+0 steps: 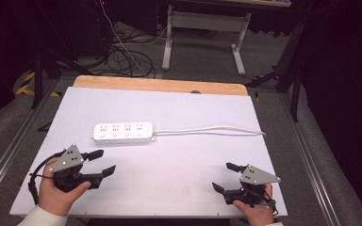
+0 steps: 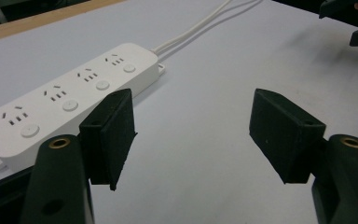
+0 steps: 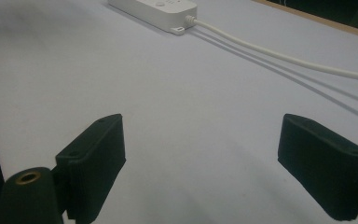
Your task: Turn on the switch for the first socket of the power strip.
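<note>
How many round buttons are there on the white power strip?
4. They sit in a row along the power strip, one beside each socket group: near the end closest to the camera, then, and nearest the cable. None seems hidden.

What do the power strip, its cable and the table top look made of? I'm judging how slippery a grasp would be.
Power strip: white moulded plastic, smooth with a soft sheen, judging by its rounded edges and even colour. Cable: likely a white rubbery or PVC sheath, since it lies in loose curves. Table top: a matt white sheet, perhaps laminate, over a board that looks like wood at the far edge.
</note>
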`<state>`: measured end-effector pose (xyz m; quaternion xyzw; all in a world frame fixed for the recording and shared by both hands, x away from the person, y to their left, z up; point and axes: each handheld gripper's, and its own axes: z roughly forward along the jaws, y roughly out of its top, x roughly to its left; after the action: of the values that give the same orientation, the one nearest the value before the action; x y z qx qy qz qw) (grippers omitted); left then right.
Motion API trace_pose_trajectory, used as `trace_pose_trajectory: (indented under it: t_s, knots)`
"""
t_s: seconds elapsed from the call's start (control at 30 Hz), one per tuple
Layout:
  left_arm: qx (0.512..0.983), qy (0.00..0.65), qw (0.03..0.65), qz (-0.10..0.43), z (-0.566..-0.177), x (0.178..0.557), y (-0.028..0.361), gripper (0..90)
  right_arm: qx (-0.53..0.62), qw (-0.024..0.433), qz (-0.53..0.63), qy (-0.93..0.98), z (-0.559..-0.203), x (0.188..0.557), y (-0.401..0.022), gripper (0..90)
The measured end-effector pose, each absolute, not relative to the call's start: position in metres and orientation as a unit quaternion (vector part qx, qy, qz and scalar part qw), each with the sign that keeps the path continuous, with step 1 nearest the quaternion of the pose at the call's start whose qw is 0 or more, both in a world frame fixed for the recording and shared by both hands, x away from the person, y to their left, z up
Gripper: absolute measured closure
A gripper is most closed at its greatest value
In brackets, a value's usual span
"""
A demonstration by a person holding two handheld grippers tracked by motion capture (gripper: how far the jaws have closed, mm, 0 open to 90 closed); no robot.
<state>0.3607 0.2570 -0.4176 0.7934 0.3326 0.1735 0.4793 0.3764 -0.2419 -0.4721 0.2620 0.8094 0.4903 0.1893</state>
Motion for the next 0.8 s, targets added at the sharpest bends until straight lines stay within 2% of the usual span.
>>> trace_pose_trajectory:
  t_s: [0.8]
  knots:
    - [0.812,0.314,0.463,0.168,-0.381,0.404,0.231,33.7,0.257,0.184,0.487,0.814,-0.473,0.377,-0.240,15.5]
